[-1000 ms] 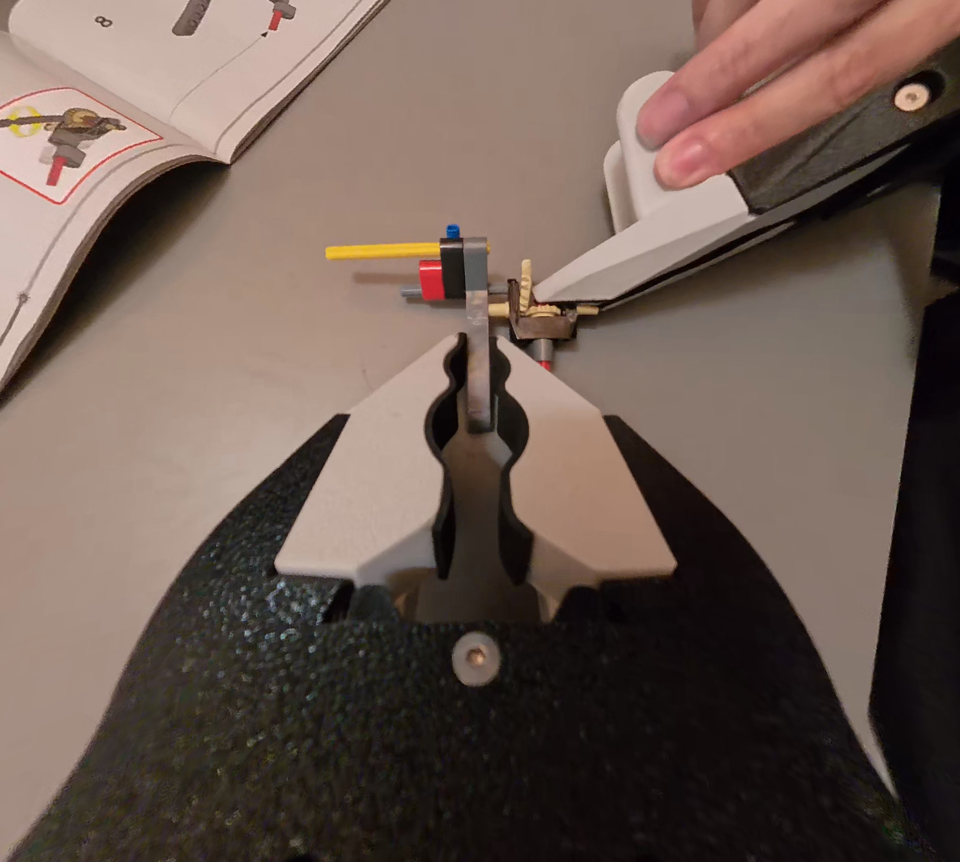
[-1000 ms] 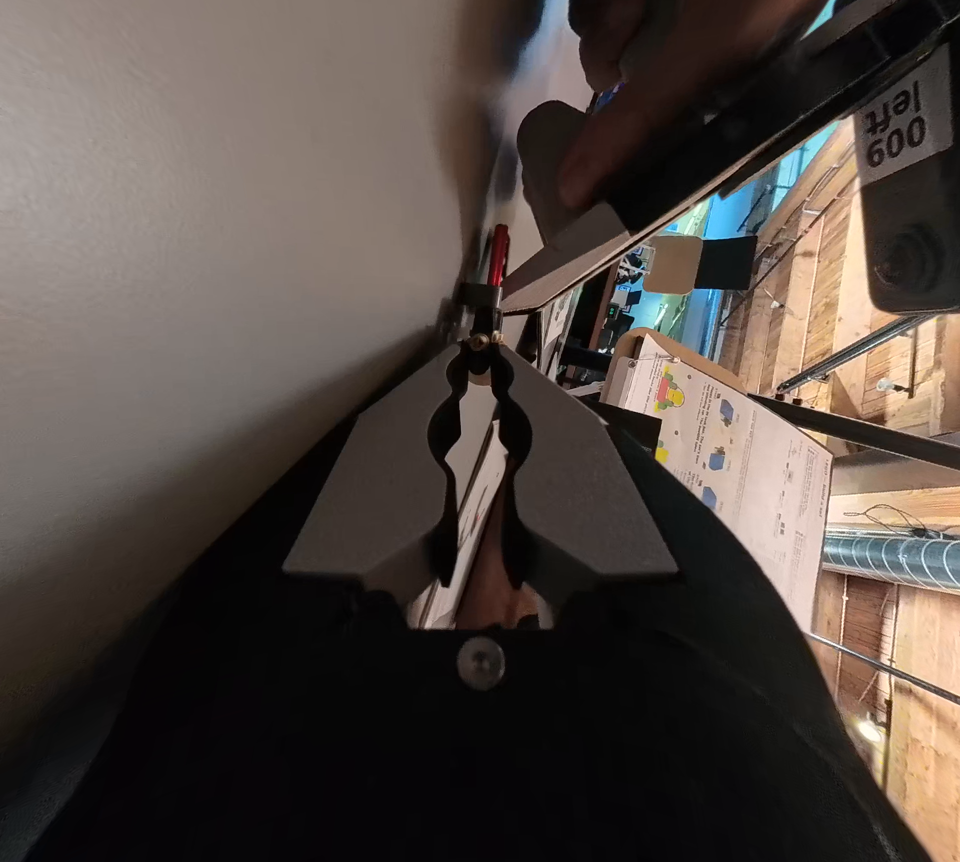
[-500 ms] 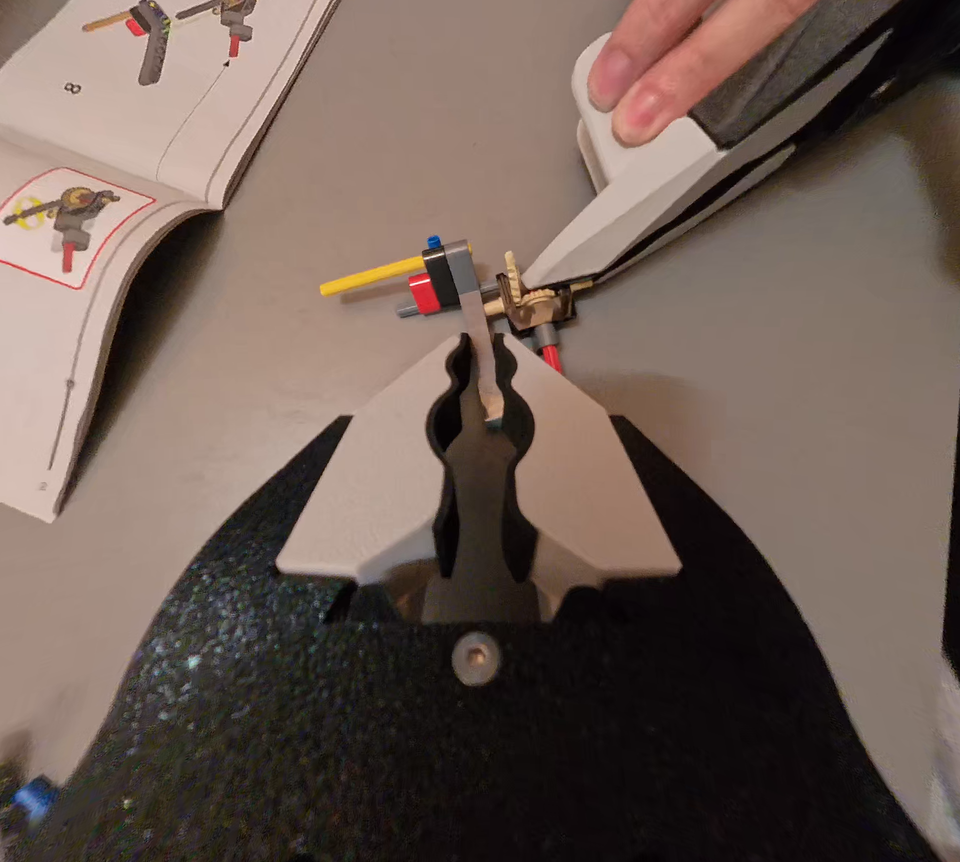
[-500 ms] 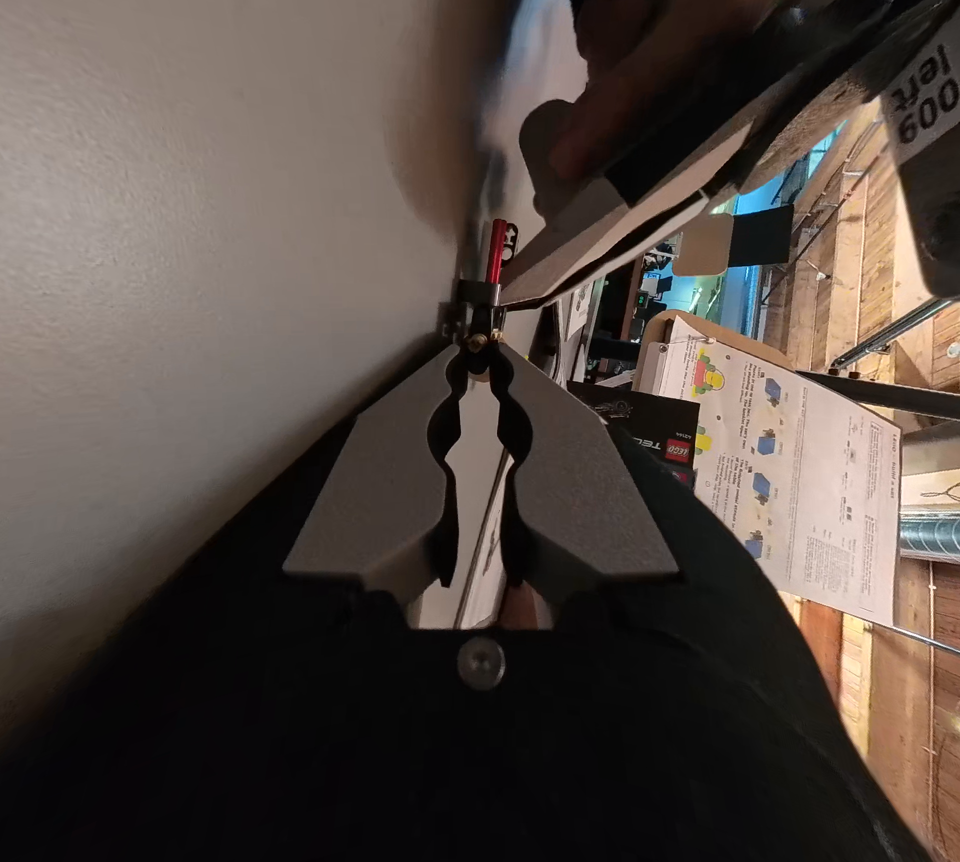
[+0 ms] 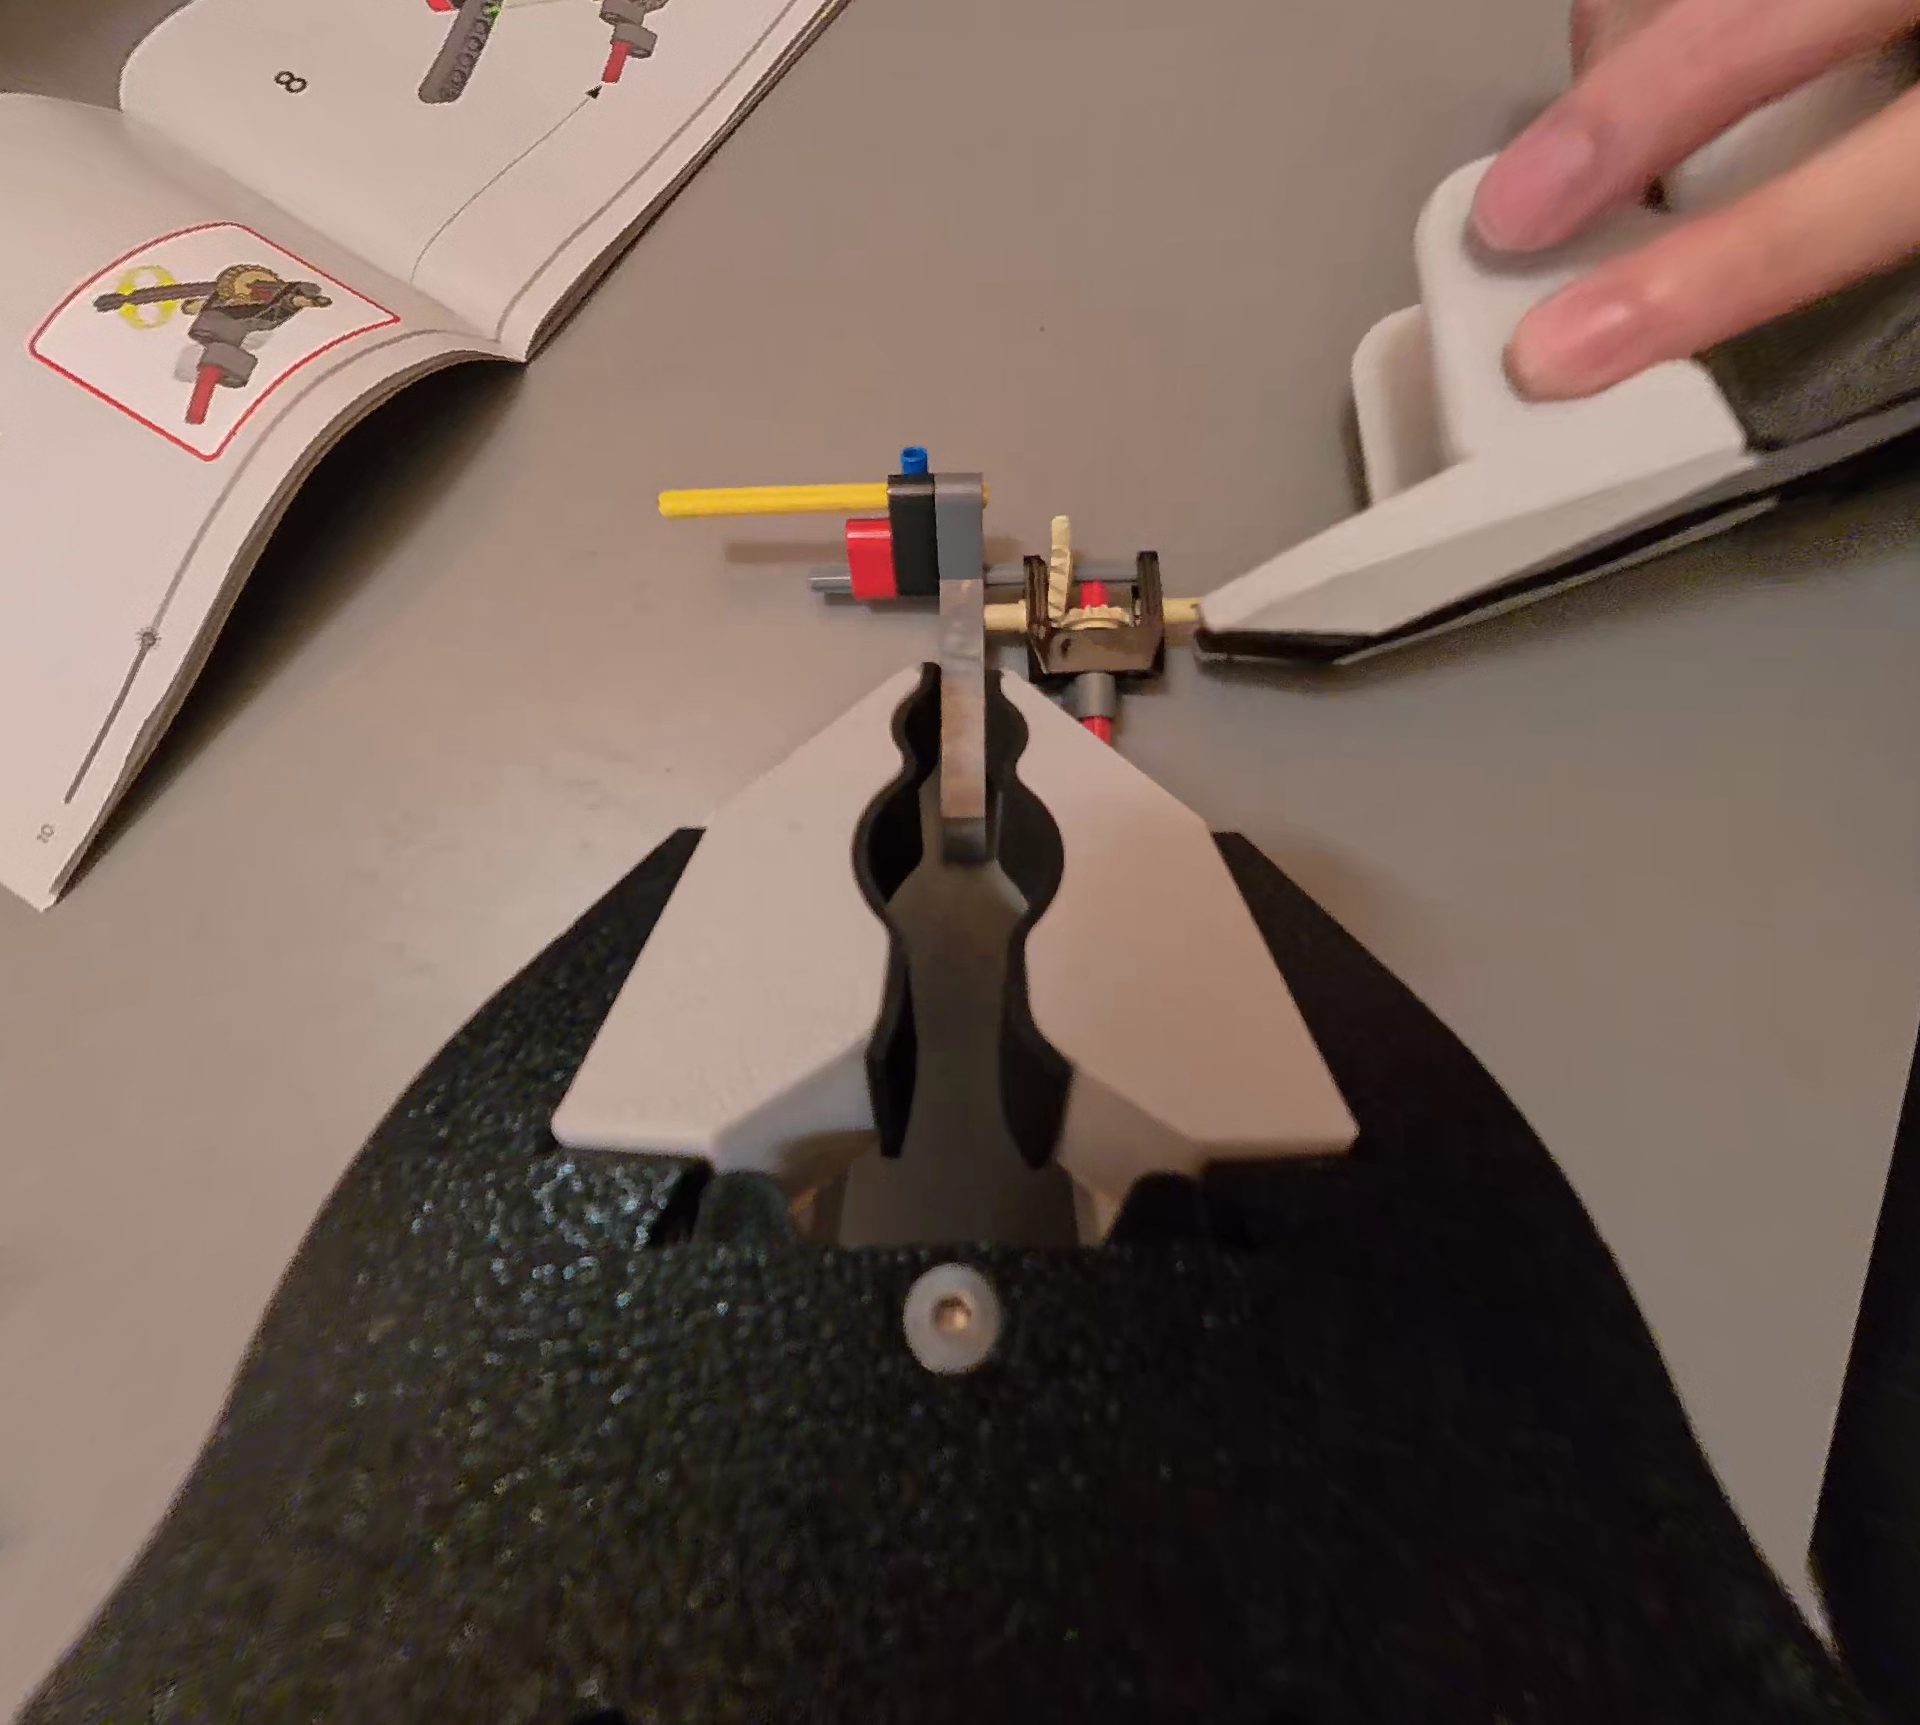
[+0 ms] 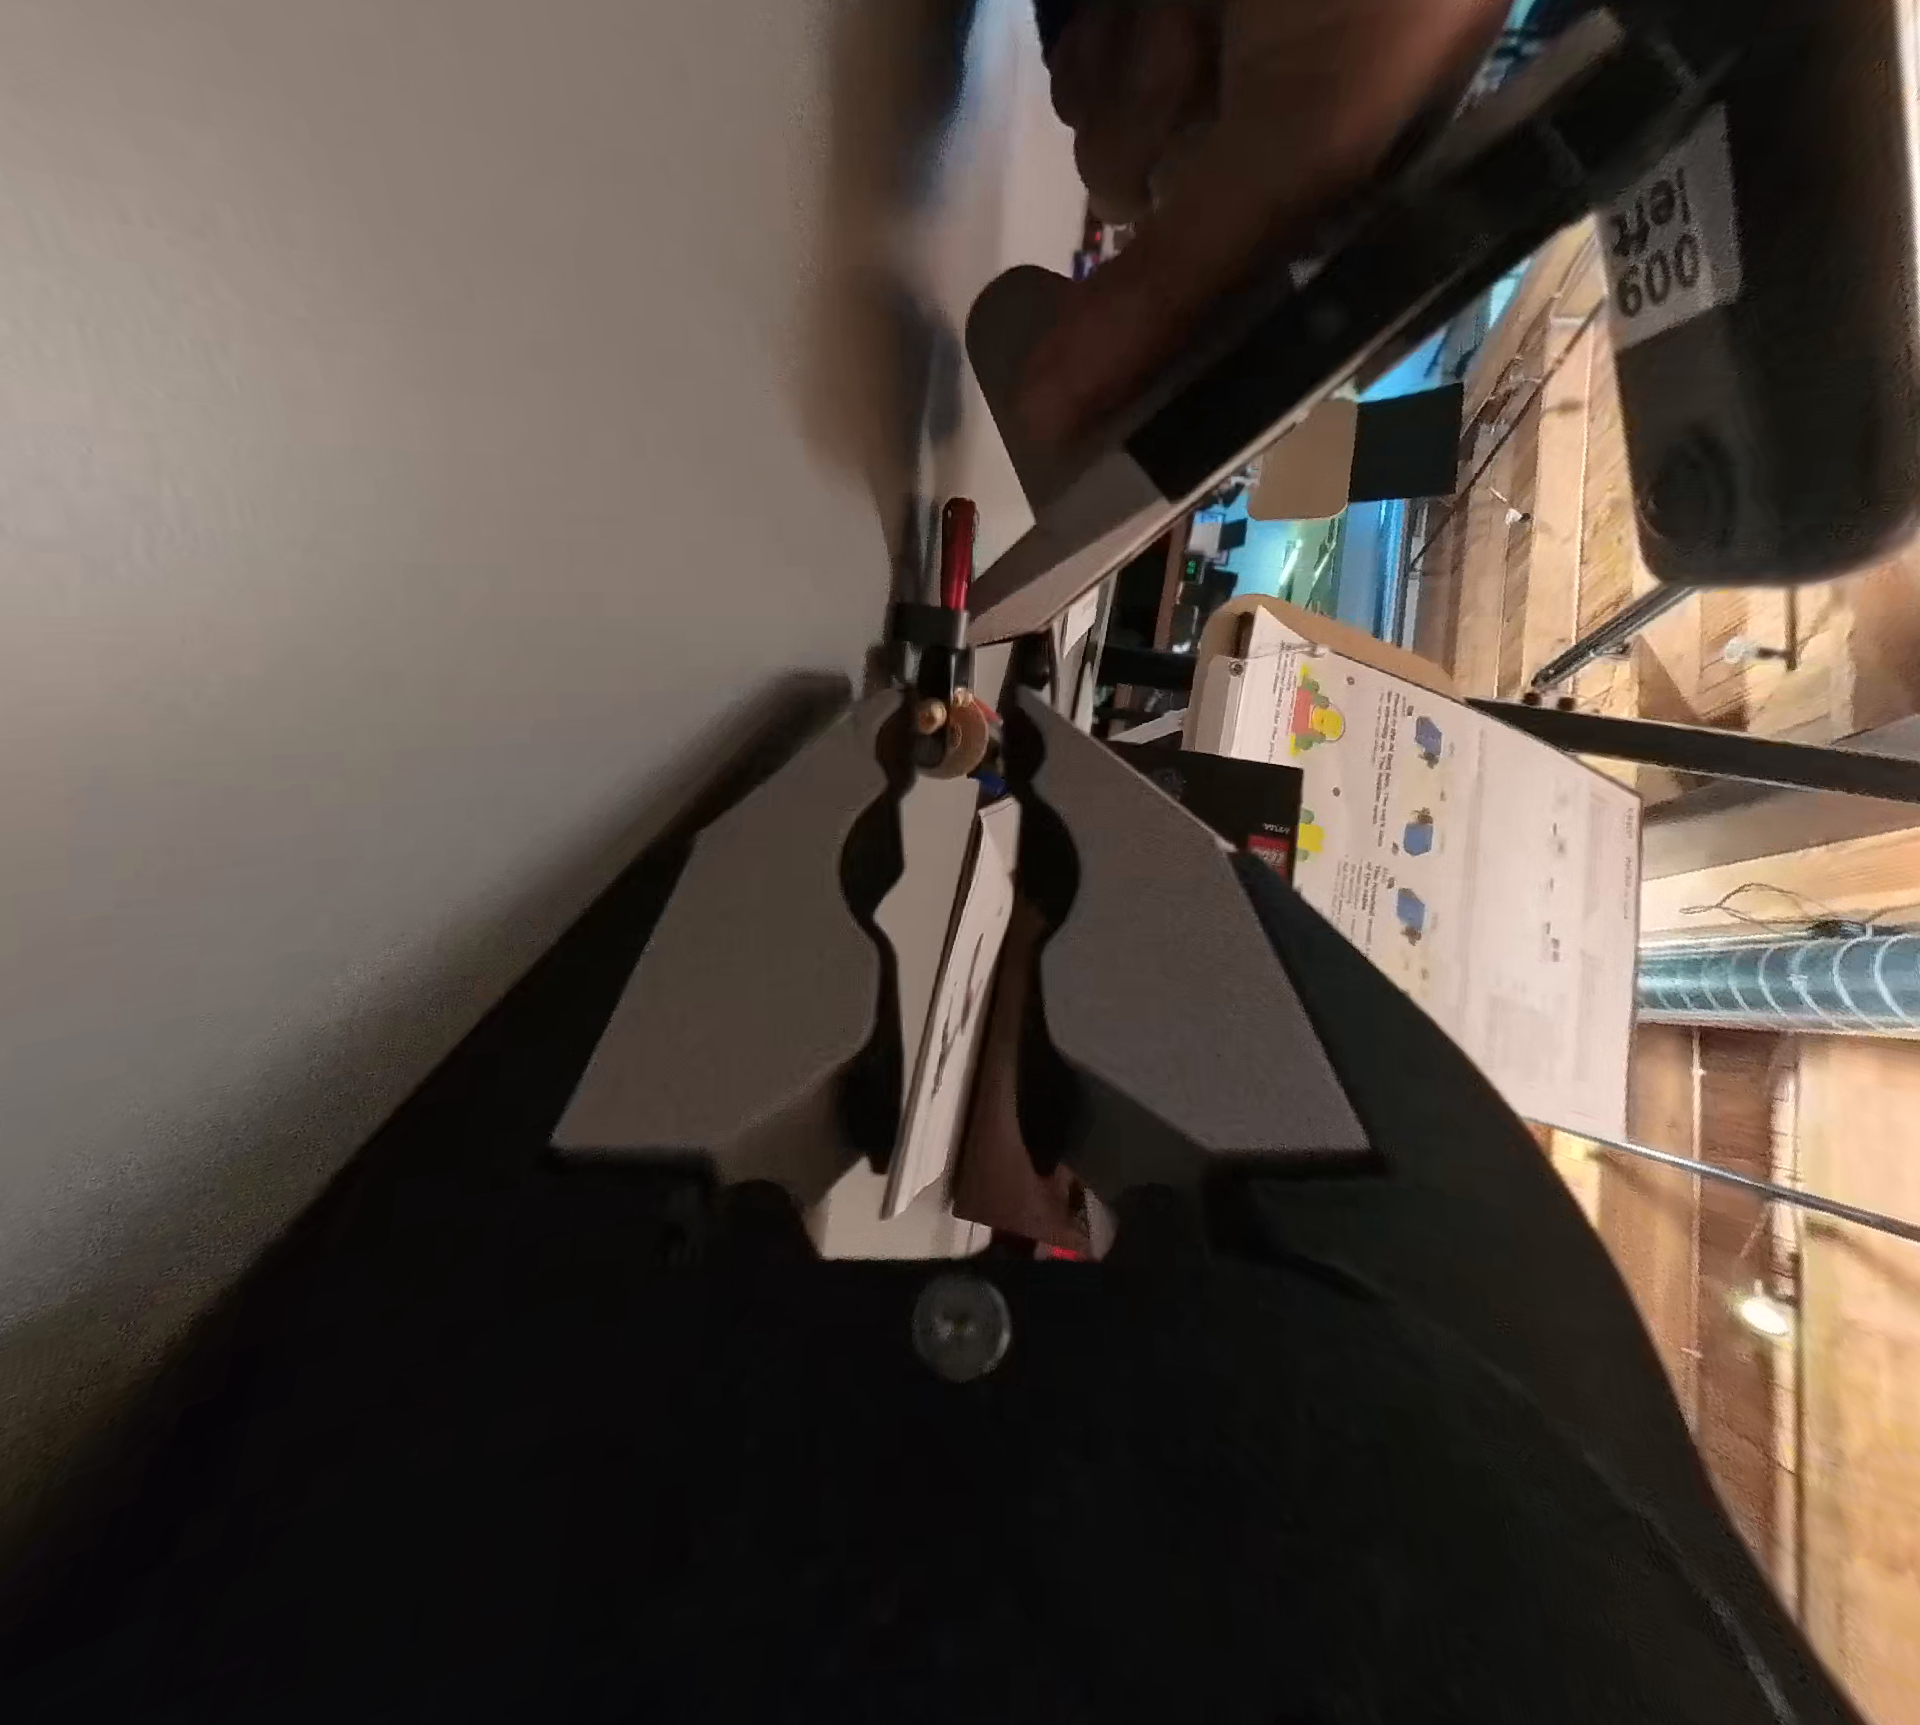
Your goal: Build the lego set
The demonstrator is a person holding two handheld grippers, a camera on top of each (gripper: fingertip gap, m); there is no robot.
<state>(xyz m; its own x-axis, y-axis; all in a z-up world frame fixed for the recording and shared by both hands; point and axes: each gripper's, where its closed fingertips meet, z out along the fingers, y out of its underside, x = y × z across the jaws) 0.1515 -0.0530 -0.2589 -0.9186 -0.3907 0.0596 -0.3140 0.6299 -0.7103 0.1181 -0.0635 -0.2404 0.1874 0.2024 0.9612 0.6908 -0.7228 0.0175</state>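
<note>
- Grey beam (image 5: 961, 719) clamped upright in left gripper (image 5: 961, 688), low over table (image 5: 1143, 117); yellow axle (image 5: 774, 499), black and red blocks (image 5: 894, 548) and blue pin (image 5: 913, 460) carried at its top.
- Brown gear block (image 5: 1091, 615) just right of beam, tan shaft through it; red pin (image 5: 1093, 725) hanging below, close to table.
- Right gripper (image 5: 1205, 631) touching tan shaft's end in left wrist view; in right wrist view fingers (image 6: 810, 896) look parted around block (image 6: 940, 730), so probably released or barely gripping. Can't tell for sure.
- Risk: loose hold lets block swing or drop off mid-push, gears slipping out of mesh.
- Risk: push off-axis jams shaft at beam's hole, or twists beam in its narrow clamp.
- Risk: red pin catching table, levering whole assembly out of line.
- Booklet (image 5: 312, 221) open well left, clear of work.
</note>
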